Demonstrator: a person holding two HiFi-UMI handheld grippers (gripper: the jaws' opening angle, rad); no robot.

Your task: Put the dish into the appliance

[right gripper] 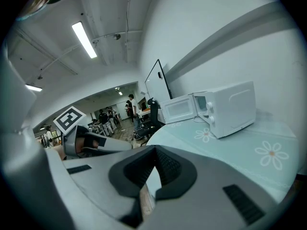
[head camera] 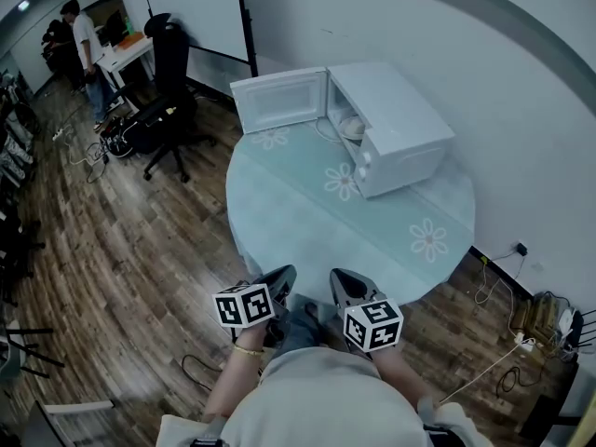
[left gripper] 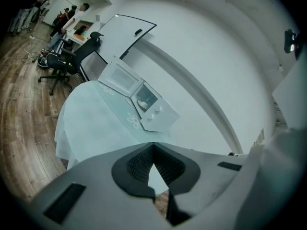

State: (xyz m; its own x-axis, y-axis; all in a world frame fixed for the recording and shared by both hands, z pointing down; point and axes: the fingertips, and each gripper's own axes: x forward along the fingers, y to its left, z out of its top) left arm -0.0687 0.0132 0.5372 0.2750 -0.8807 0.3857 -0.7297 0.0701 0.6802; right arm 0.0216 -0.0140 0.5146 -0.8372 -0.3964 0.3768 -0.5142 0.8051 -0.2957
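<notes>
Head view, item one?
– Microwave (head camera: 400, 128), door (head camera: 279, 101) open; dish (head camera: 352, 127) inside the cavity. Your right gripper view cannot make it out.
Grippers?
– Your left gripper (head camera: 282, 276) and right gripper (head camera: 341, 279): jaws together, empty, near the table (head camera: 298, 212) edge. Dish shape too small to tell.

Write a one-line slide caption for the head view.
Dish inside open microwave on round table; left gripper and right gripper hover empty.
</notes>
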